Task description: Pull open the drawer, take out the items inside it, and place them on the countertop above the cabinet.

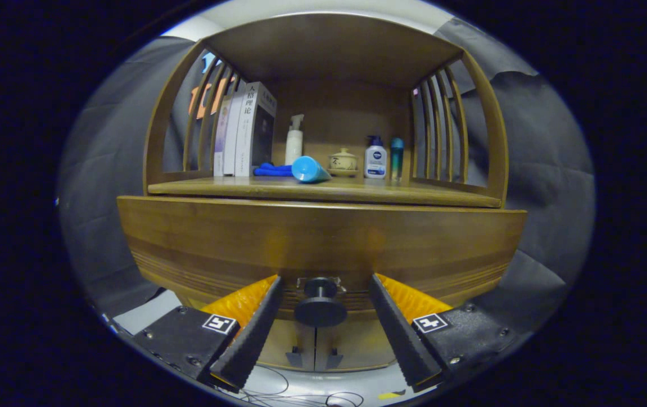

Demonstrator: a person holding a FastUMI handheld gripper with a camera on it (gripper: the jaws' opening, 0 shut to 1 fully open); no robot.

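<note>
Two fingers of the tongs [320, 330] stand spread apart, one on each side of the round dark drawer knob [320, 310], neither pressing on it; the tongs are open. The knob sits between the fingers, roughly midway, its stem running straight back into the wide brown wooden drawer front [323, 243]. So the knob's axis lies along the fingers' own forward line, and the disc faces the camera.

Drawer front appears flush with the wooden cabinet [323, 68]; no gap showing along its top edge, contents hidden. Judgement: this fits the tongs poised on the knob either for pulling the drawer out or just after pushing it home; the frame does not settle which.

On the bench above the cabinet [357, 192]: upright books [247, 133], white pump bottle [294, 141], light blue cylinder lying on its side [309, 169], dark blue cloth-like item [271, 170], small lidded ceramic pot [343, 161], white bottle with blue cap [375, 159], slim teal bottle [396, 159]. Cannot tell whether any came from the drawer.

Key relation: knob centred between fingers, gap on both sides; any pull would run straight back along the stem.
</note>
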